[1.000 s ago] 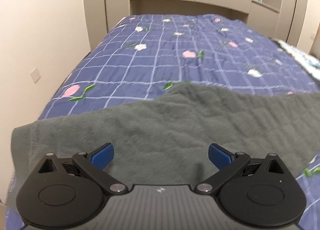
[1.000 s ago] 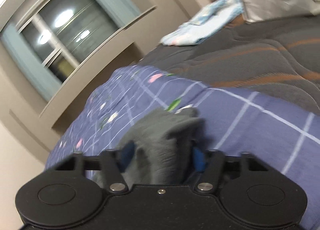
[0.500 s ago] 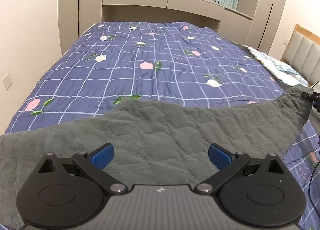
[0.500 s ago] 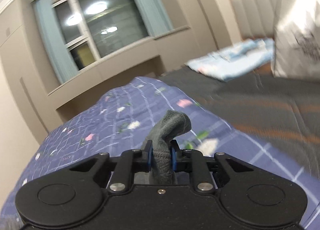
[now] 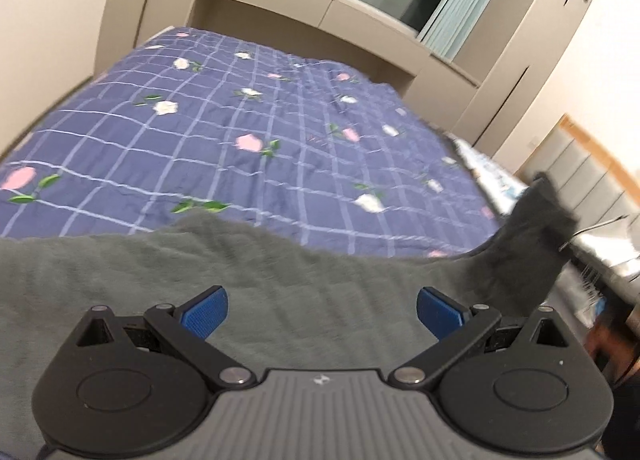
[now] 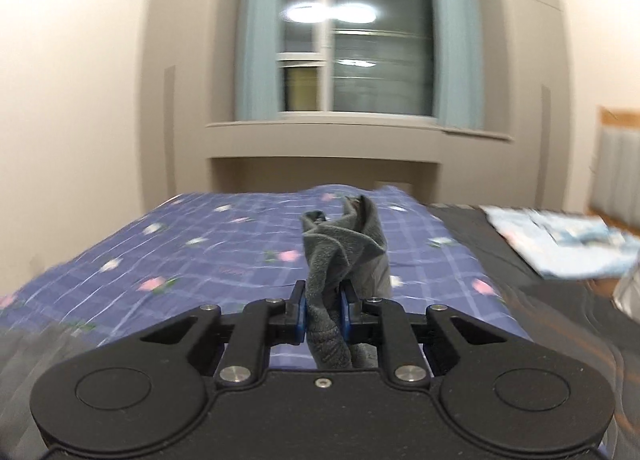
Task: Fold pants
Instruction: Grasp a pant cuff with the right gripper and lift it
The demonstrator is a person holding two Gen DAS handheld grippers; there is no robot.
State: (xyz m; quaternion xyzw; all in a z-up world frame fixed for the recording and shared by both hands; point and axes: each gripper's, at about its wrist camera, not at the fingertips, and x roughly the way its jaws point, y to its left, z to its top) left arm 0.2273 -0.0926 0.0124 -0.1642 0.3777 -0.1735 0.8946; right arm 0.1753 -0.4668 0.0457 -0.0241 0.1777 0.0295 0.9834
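Observation:
Grey fleece pants (image 5: 256, 280) lie spread across the near part of the bed in the left wrist view. Their right end (image 5: 528, 244) is pulled up off the bed at the frame's right side. My left gripper (image 5: 322, 310) hovers over the pants with its blue pads (image 5: 204, 310) wide apart and nothing between them. In the right wrist view my right gripper (image 6: 323, 318) is shut on a bunched end of the pants (image 6: 344, 248), which sticks up above the pads.
The bed has a purple checked quilt with flowers (image 5: 240, 131). A dark grey cover (image 6: 532, 300) and a folded light blue cloth (image 6: 560, 240) lie to the right. A window with curtains (image 6: 356, 43) and a wall niche stand beyond the bed. A padded headboard (image 5: 580, 163) is at the right.
My right gripper closed on the pants end, rolled upright and lifted it off the bed. The left gripper tilted and rose a little, staying open over the pants.

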